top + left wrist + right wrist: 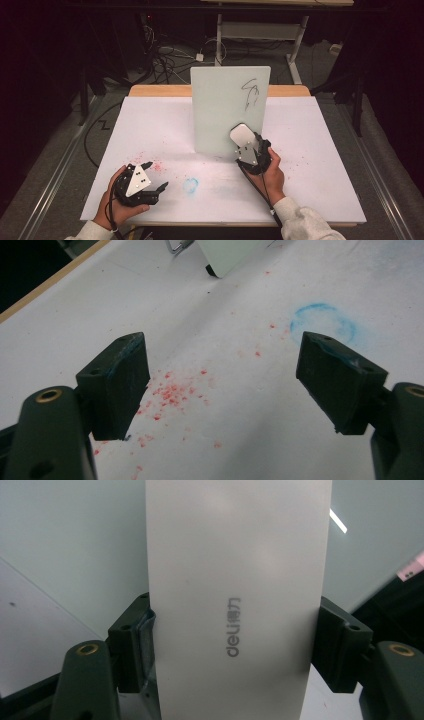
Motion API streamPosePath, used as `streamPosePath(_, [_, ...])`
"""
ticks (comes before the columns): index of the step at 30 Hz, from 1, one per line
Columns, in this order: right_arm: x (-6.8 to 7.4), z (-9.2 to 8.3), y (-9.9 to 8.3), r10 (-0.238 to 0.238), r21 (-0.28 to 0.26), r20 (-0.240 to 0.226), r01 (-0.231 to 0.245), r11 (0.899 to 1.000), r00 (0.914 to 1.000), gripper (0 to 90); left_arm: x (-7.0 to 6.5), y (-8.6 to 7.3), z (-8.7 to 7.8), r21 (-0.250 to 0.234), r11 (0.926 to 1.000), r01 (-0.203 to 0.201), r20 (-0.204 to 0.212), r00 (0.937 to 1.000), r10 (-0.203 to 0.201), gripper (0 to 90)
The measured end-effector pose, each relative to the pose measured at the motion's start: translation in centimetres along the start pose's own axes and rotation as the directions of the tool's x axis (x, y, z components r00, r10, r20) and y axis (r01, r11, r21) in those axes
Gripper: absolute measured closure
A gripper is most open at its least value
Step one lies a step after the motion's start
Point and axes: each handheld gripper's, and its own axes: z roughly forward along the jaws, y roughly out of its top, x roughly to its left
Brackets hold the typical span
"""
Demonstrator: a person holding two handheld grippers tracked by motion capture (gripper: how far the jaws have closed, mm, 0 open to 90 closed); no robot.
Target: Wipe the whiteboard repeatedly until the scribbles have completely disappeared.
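The right hand-held gripper (248, 145) pinches a white eraser (241, 134) and presses it against the upright whiteboard (220, 107) at about five o'clock of its face. The black scribble (250, 93) at two o'clock remains unwiped — the erasing seems barely begun. The left hand-held gripper (156, 176) rests spread and empty on the table (320, 150).

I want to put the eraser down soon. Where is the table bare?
Bare: the white table right of the upright whiteboard, and left of it. Crowded: in front, where the right gripper holds the white block eraser, and by the open left gripper.
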Motion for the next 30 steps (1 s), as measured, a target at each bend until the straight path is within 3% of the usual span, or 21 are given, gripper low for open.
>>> streamPosePath(4, [-1.0,0.0,-0.2,0.090,-0.005,0.013,-0.090,0.996,0.9959,31.1,0.0,0.0,0.0,-0.002,1.0000,-0.001,0.001,1.0000,0.001,20.5])
streamPosePath(8, [-1.4,0.0,-0.3,0.127,-0.017,0.007,-0.127,0.992,0.9919,31.1,0.0,0.0,0.0,-0.002,1.0000,-0.002,0.002,1.0000,0.002,20.5])
streamPosePath(11, [-1.2,0.0,-0.3,0.118,-0.020,0.015,-0.117,0.993,0.9929,31.1,0.0,0.0,0.0,-0.003,1.0000,-0.003,0.001,1.0000,0.003,20.6])
streamPosePath(14, [-0.7,0.1,-0.2,0.060,-0.023,0.007,-0.059,0.998,0.9982,31.1,0.0,0.0,0.0,-0.002,1.0000,-0.004,0.003,1.0000,0.004,20.6])
streamPosePath(17, [0.4,0.2,0.0,0.035,-0.039,-0.006,-0.035,0.999,0.9994,31.1,-0.1,0.1,0.1,-0.003,1.0000,-0.006,0.006,1.0000,0.006,20.6])
streamPosePath(21, [1.8,0.3,0.8,0.045,-0.067,-0.066,-0.049,0.997,0.9968,31.1,-0.1,0.1,0.1,-0.002,1.0000,-0.007,0.008,0.9999,0.007,20.8])
streamPosePath(25, [3.2,0.4,1.7,0.028,-0.083,-0.050,-0.032,0.996,0.9984,31.1,-0.1,0.1,0.1,-0.002,1.0000,-0.008,0.008,0.9999,0.008,20.8])
streamPosePath(30, [3.2,0.4,1.7,0.021,-0.084,-0.050,-0.025,0.996,0.9986,31.1,-0.1,0.1,0.1,-0.001,1.0000,-0.008,0.006,1.0000,0.008,20.8])
